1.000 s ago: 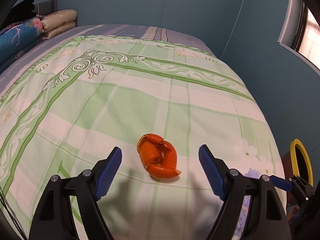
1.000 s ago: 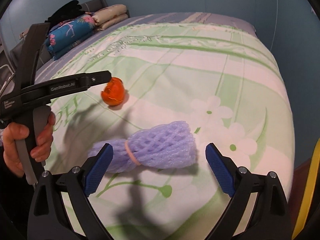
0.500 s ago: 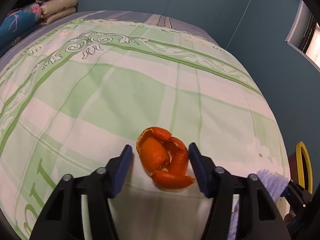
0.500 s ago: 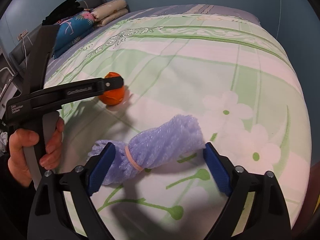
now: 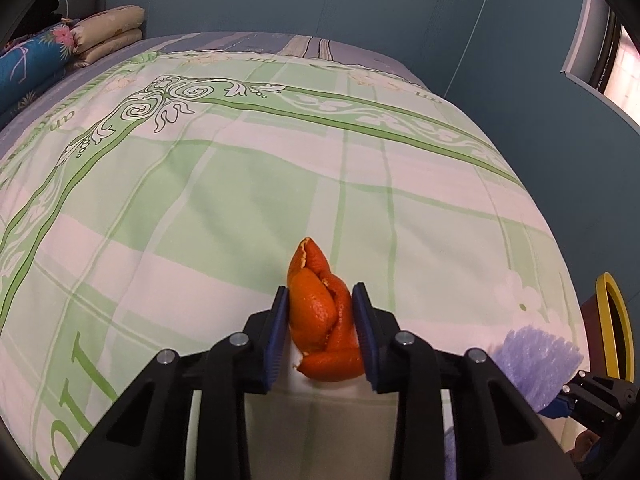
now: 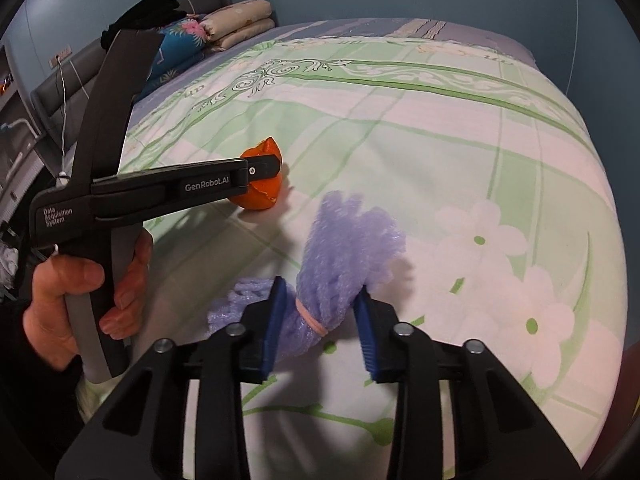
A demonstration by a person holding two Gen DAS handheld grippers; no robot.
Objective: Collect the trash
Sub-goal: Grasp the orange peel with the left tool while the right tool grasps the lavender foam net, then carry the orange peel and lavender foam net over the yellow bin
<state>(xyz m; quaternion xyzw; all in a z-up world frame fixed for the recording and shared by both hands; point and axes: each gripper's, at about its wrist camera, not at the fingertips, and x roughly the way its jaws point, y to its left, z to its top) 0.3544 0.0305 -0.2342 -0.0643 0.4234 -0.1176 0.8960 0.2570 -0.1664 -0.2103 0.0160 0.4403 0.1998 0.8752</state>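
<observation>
An orange peel [image 5: 320, 316] lies on the green-and-white bedspread [image 5: 240, 200]. My left gripper [image 5: 320, 320] is shut on the peel, blue pads pressed against both sides. The peel also shows in the right wrist view [image 6: 262, 192], partly behind the left gripper's finger. A purple foam net [image 6: 344, 256] bound with a rubber band lies nearer the bed's foot. My right gripper [image 6: 320, 320] is shut on the net at the band. The net's end shows in the left wrist view [image 5: 536, 364].
Folded pillows and a blue floral quilt [image 6: 192, 36] are stacked at the head of the bed. A yellow-rimmed bin [image 5: 614, 328] stands off the bed's right side. A blue wall [image 5: 520, 100] runs close along the right edge.
Both grippers have closed from wide open: the left onto the orange peel, squeezing it narrower, the right onto the purple foam net, which has turned upright between the pads.
</observation>
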